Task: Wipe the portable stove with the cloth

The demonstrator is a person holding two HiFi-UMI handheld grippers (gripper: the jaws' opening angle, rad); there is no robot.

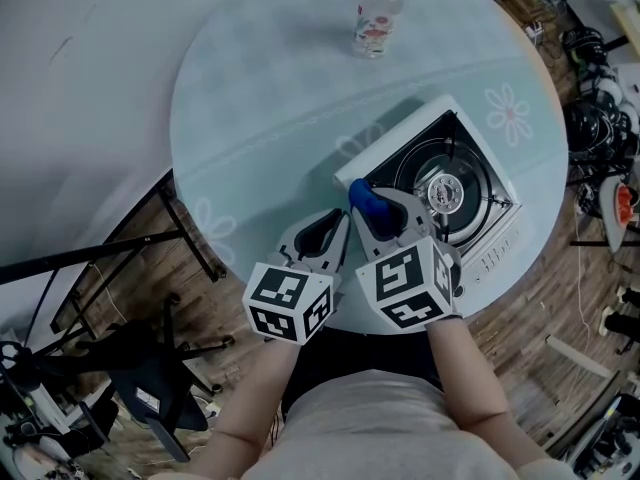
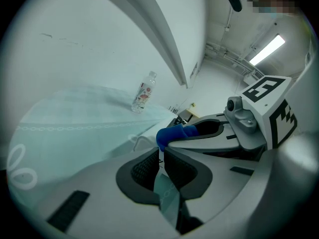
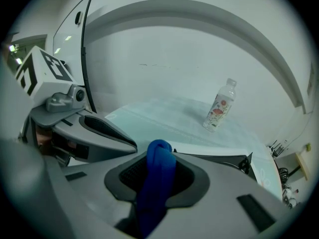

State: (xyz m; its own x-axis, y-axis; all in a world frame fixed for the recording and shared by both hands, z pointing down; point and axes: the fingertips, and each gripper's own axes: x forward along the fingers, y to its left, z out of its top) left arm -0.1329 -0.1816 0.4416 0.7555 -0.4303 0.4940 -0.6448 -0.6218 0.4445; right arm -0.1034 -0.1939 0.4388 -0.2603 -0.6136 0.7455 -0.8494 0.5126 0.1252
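Note:
The portable stove (image 1: 478, 230), white with a black top and a round burner, sits on the round table near its front right edge. My right gripper (image 1: 372, 206) is shut on a blue cloth (image 1: 368, 206) (image 3: 158, 176) over the stove's near left corner. In the left gripper view the cloth (image 2: 174, 133) pokes out of the right gripper's jaws. My left gripper (image 1: 325, 230) (image 2: 160, 169) is just left of the right one, above the table, jaws closed with nothing between them. The stove (image 3: 222, 158) shows only as an edge behind the right jaws.
A clear plastic water bottle (image 1: 377, 15) (image 2: 143, 92) (image 3: 220, 106) stands at the table's far side. The light blue tablecloth (image 1: 270, 98) has flower prints. A black stand (image 1: 120, 258) sits on the wooden floor at left, with cables and clutter (image 1: 598, 88) at right.

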